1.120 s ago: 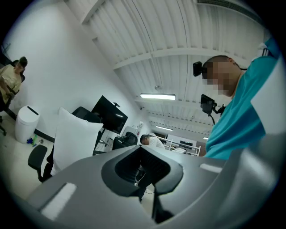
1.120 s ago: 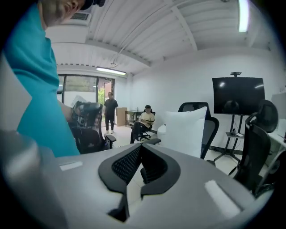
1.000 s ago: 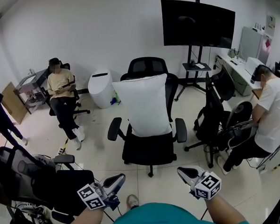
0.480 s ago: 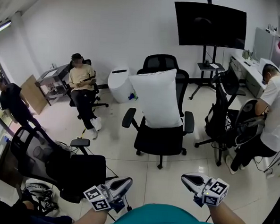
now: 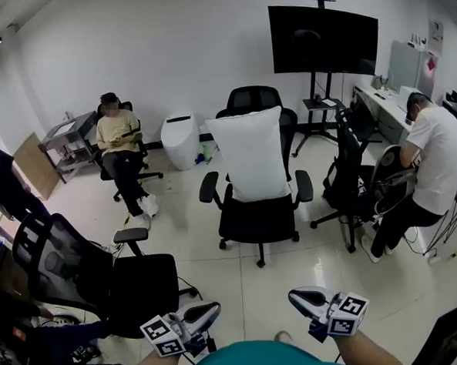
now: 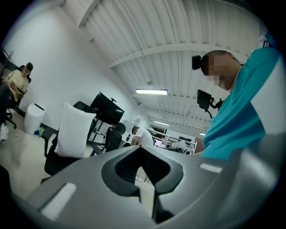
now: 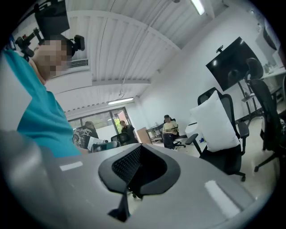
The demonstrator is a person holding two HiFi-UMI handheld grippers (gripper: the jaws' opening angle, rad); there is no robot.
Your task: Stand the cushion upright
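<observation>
Cushion [image 5: 253,152] first: it is white and plump, and it stands on end on the seat of the black office chair [image 5: 259,218] in the middle of the room, its back against the backrest and its top tilted a little to one side. From where I stand, the job looks as good as done.

Both grippers are well away from it, down by the person's body. The left gripper [image 5: 211,310] has its jaws together with nothing between them, and the right gripper [image 5: 297,297] is the same.

**What could go wrong**
- The cushion is soft and only leaning, so a nudge could make it slump forward off the seat.
- Its chair is on castors and would probably roll or swivel if pushed.
- A closed gripper poking at the cushion would push it rather than hold it.
- The mesh chair [image 5: 92,274] just beside the left gripper could get knocked on the way in.

**Counts**
- One cushion.
- Two grippers.
- At least four office chairs: the cushion's, the mesh one, one under the seated person [image 5: 119,136], and one [image 5: 349,166] beside the person in white [image 5: 431,152] at the desk [image 5: 380,102].
- One dark screen [image 5: 322,38] on a stand.
- One white bin [image 5: 178,140].
</observation>
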